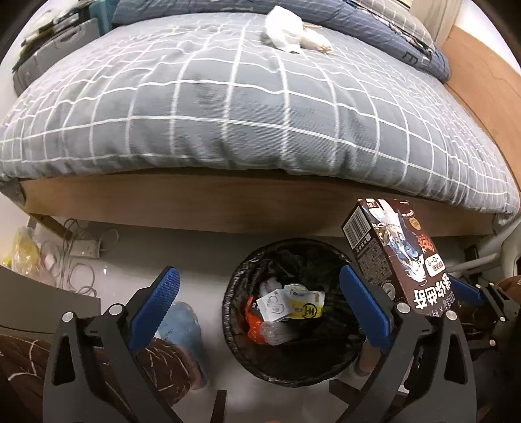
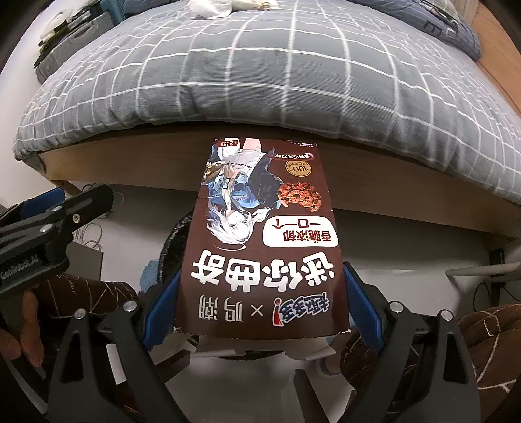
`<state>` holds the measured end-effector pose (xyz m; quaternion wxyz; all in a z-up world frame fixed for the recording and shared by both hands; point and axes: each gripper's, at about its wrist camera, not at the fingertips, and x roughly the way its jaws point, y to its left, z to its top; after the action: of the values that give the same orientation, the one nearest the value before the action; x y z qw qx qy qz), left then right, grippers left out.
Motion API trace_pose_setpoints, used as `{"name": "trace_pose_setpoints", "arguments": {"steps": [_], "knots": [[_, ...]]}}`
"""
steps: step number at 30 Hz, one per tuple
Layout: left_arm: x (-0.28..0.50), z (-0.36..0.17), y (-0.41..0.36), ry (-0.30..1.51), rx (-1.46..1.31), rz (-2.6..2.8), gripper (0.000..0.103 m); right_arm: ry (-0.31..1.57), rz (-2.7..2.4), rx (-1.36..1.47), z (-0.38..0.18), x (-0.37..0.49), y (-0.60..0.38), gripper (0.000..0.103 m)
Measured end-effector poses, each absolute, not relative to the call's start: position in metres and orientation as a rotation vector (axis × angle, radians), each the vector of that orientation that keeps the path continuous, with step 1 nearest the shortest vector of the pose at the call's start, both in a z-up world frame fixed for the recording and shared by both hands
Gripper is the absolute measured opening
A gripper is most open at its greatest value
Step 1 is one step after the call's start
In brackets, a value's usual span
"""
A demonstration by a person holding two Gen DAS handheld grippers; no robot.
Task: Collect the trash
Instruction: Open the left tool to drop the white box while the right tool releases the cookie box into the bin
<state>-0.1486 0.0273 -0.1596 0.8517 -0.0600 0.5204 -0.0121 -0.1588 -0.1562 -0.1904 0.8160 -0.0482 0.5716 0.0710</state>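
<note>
My right gripper (image 2: 260, 302) is shut on a brown cookie box (image 2: 263, 237) with an anime figure printed on it, held flat between the blue pads. The box also shows in the left wrist view (image 1: 394, 253), upright at the right, above the rim of a black-lined trash bin (image 1: 234, 312) on the floor. The bin holds wrappers and packets (image 1: 286, 306). My left gripper (image 1: 260, 302) is open and empty, its blue pads on either side of the bin. White crumpled tissue (image 1: 286, 31) lies far back on the bed; it also shows in the right wrist view (image 2: 211, 6).
A bed with a grey checked duvet (image 1: 228, 97) and wooden frame (image 1: 195, 201) fills the background. A power strip and cables (image 1: 81, 250) lie on the floor at the left. My left gripper's body (image 2: 49, 234) shows at the left of the right wrist view.
</note>
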Motion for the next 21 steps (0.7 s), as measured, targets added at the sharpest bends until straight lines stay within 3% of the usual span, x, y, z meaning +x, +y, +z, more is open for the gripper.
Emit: {"name": "trace_pose_setpoints", "arguments": {"steps": [21], "knots": [[-0.143,-0.141,0.032,1.057,-0.140,0.004,0.097,1.117,0.124,-0.139,-0.167,-0.155,-0.157,0.095]]}}
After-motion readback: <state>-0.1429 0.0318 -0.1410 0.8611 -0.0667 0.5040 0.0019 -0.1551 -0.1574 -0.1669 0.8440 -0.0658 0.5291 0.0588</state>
